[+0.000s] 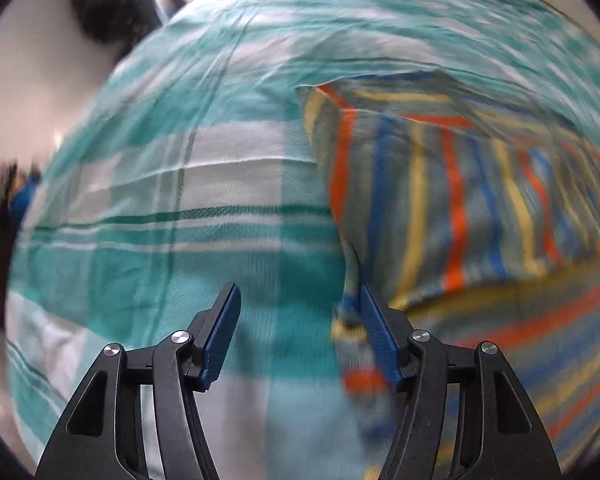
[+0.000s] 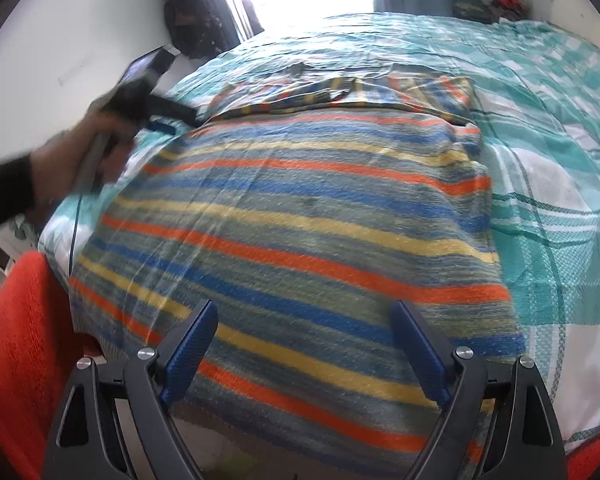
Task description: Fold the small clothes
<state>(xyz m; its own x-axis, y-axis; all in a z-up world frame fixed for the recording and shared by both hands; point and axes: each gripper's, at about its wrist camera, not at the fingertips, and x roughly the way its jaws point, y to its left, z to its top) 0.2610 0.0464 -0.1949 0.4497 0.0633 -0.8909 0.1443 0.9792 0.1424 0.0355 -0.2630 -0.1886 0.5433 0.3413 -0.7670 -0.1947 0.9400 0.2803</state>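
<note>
Striped garment (image 2: 300,216) spread flat on the teal checked bedspread (image 2: 548,216).
Left gripper (image 1: 298,300) parted at its left edge, clutching nothing; right gripper (image 2: 304,316) spread wide over the near hem, empty.

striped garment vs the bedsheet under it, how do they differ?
Pattern: the striped garment carries narrow orange, blue and yellow bands on grey-green; the bedsheet is a teal-and-white check.
Extent: the garment covers one patch; the bedsheet spreads out past it on both sides.
Lay: the garment has a part folded over at its far end; the bedsheet lies in a single creased layer.
Shared: both are woven fabric, lying flat.
</note>
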